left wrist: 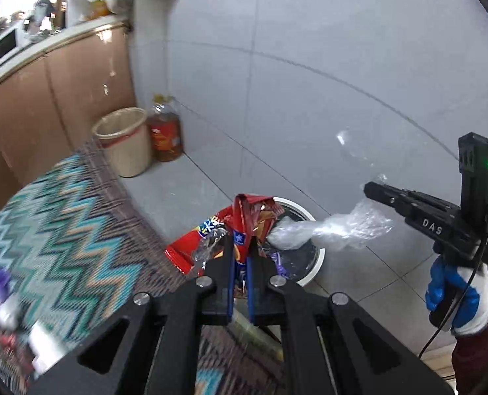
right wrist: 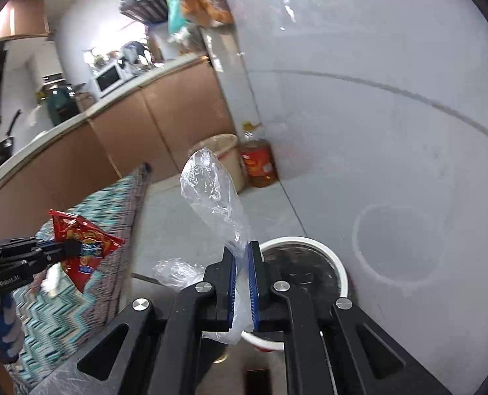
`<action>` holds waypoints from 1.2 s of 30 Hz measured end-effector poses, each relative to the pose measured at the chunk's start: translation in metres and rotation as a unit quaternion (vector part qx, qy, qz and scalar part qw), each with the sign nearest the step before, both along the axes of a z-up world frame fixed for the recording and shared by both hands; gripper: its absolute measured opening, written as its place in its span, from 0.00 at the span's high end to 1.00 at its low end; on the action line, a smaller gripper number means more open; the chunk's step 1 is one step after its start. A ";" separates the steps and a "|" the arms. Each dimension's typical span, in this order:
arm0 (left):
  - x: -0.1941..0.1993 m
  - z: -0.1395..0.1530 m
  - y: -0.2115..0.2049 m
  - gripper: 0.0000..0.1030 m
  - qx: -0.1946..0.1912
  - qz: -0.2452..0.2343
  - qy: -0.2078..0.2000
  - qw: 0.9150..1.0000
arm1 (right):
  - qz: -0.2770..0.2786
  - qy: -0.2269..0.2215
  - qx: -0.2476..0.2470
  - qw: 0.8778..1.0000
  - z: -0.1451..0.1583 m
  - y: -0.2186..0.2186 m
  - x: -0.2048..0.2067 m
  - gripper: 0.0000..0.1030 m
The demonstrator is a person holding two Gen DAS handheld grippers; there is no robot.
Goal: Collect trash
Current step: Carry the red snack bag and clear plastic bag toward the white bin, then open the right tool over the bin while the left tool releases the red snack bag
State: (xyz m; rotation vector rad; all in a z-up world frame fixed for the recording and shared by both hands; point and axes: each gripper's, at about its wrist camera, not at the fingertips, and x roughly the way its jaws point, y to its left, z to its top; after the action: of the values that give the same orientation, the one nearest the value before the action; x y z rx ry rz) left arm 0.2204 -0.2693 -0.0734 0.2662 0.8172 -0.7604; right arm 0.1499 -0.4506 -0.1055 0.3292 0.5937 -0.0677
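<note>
My left gripper [left wrist: 240, 247] is shut on a red snack wrapper [left wrist: 244, 217] and holds it over the edge of a white-rimmed trash bin [left wrist: 313, 263] lined in black. The wrapper also shows in the right wrist view [right wrist: 82, 247], held by the left gripper [right wrist: 69, 248]. My right gripper [right wrist: 242, 253] is shut on a crumpled clear plastic bag [right wrist: 207, 184] above the same bin [right wrist: 309, 242]. In the left wrist view the right gripper [left wrist: 375, 194] holds the bag [left wrist: 336, 227] out over the bin.
A zigzag-patterned cloth [left wrist: 56, 217] covers the surface on the left, with more scraps [left wrist: 3, 302] on it. A beige bucket [left wrist: 125, 141] and an oil bottle [left wrist: 166, 131] stand by brown cabinets [left wrist: 53, 98]. Grey tiled wall and floor lie behind.
</note>
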 end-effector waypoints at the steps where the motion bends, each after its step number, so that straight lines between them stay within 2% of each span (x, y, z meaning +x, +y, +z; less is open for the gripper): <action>1: 0.006 -0.007 -0.013 0.95 0.006 -0.004 0.003 1.000 | -0.004 0.006 -0.001 1.000 -0.005 -0.005 0.007 0.92; 9: 0.043 -0.053 -0.077 0.95 0.024 -0.024 0.043 0.998 | -0.021 0.046 0.002 0.999 -0.041 -0.030 0.052 0.91; 14: 0.062 -0.077 -0.103 0.93 0.018 -0.025 0.076 0.997 | -0.029 0.063 0.017 0.997 -0.061 -0.045 0.074 0.91; 15: 0.066 -0.080 -0.105 0.93 0.017 -0.025 0.082 0.996 | -0.030 0.067 0.017 0.997 -0.065 -0.046 0.076 0.85; 16: 0.068 -0.085 -0.108 0.92 0.014 -0.024 0.090 0.996 | -0.032 0.071 0.017 0.997 -0.067 -0.048 0.078 0.74; 18: 0.073 -0.092 -0.111 0.92 0.011 -0.023 0.106 0.994 | -0.035 0.077 0.016 0.996 -0.073 -0.052 0.080 0.59; 20: 0.076 -0.096 -0.113 0.92 0.007 -0.022 0.114 0.993 | -0.037 0.084 0.013 0.996 -0.077 -0.053 0.079 0.58; 27: 0.071 -0.084 -0.107 0.86 -0.002 -0.024 0.107 0.994 | -0.041 0.087 0.016 0.995 -0.075 -0.054 0.069 0.58; 31: 0.061 -0.066 -0.093 0.76 -0.010 -0.014 0.091 0.996 | -0.035 0.077 0.000 0.996 -0.059 -0.040 0.065 0.55; 36: 0.044 -0.039 -0.069 0.70 -0.020 -0.003 0.063 0.998 | -0.030 0.059 -0.031 0.997 -0.030 -0.014 0.052 0.50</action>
State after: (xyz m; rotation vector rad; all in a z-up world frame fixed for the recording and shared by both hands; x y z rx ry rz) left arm 0.2648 -0.3379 -0.1124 0.1861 0.9204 -0.8047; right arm 0.2017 -0.4648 -0.1355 0.2845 0.6979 -0.1637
